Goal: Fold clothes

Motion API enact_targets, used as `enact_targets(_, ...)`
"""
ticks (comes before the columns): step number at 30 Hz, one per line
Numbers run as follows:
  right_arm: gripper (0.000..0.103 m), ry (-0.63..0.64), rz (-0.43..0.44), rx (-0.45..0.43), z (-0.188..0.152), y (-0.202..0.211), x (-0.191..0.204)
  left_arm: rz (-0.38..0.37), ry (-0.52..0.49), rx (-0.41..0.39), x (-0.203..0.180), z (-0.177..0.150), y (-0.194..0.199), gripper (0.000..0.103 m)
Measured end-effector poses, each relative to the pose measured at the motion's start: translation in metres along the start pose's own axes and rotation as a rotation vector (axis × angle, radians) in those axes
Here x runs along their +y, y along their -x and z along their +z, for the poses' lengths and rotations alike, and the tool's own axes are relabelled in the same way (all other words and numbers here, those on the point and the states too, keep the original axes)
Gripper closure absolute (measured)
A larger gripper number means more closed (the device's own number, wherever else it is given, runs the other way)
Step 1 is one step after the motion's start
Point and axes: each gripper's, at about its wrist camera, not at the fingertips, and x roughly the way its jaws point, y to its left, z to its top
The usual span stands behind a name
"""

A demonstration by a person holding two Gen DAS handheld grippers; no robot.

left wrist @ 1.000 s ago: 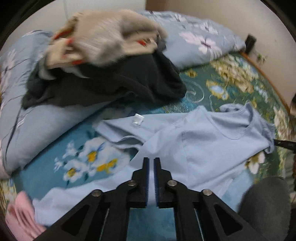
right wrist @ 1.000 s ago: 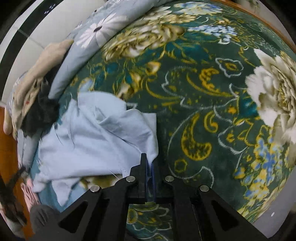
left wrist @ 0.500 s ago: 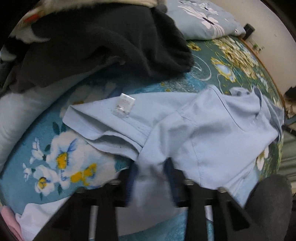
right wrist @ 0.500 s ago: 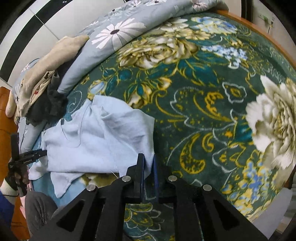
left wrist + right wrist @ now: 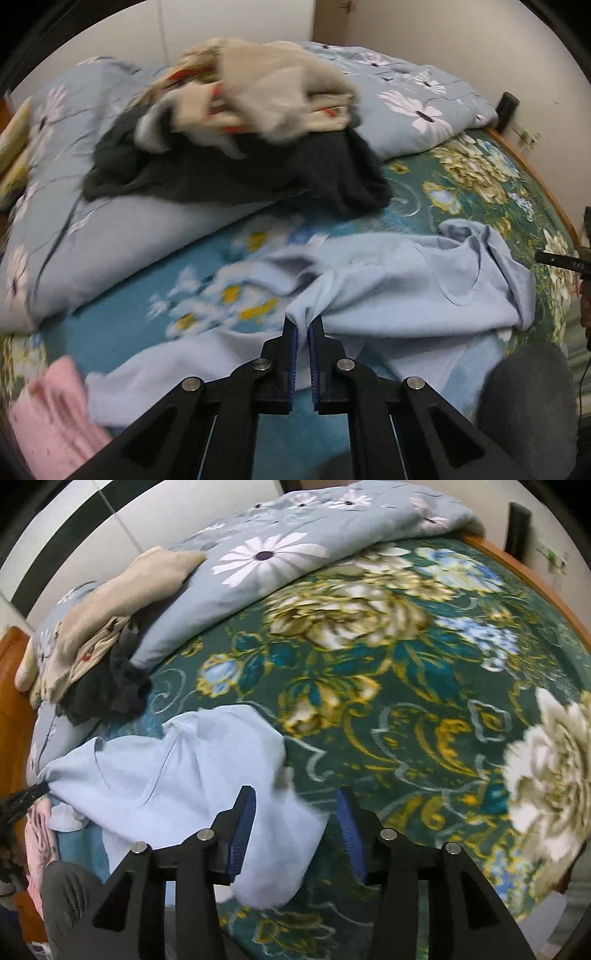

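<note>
The left gripper point(image 5: 303, 332) pinches a raised fold of the pale blue cotton T-shirt point(image 5: 424, 295), anchoring it. The right gripper point(image 5: 295, 805), jaws just opening, releases the shirt's edge onto the green floral bedspread point(image 5: 369, 701). Beyond, unfolded dark and beige clothes point(image 5: 240, 147) wait on the grey-blue quilt point(image 5: 406, 99).

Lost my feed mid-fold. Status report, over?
Left gripper shut on light blue shirt. Right gripper just opened, fingers apart, shirt edge loose between. Dark clothes pile sits behind, clear of the shirt.
</note>
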Motion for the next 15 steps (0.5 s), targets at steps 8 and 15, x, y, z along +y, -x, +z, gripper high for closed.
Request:
enact_targets(8, 0.052, 0.153, 0.181, 0.106, -0.015, -0.036, 0.074, 0.082, 0.153, 0.070, 0.041, -0.054, -0.004, 0.096)
enact_targets(15, 0.058, 0.288, 0.194, 0.194, -0.019, -0.053, 0.126, 0.071, 0.249, 0.054, 0.051, -0.067, 0.003, 0.096)
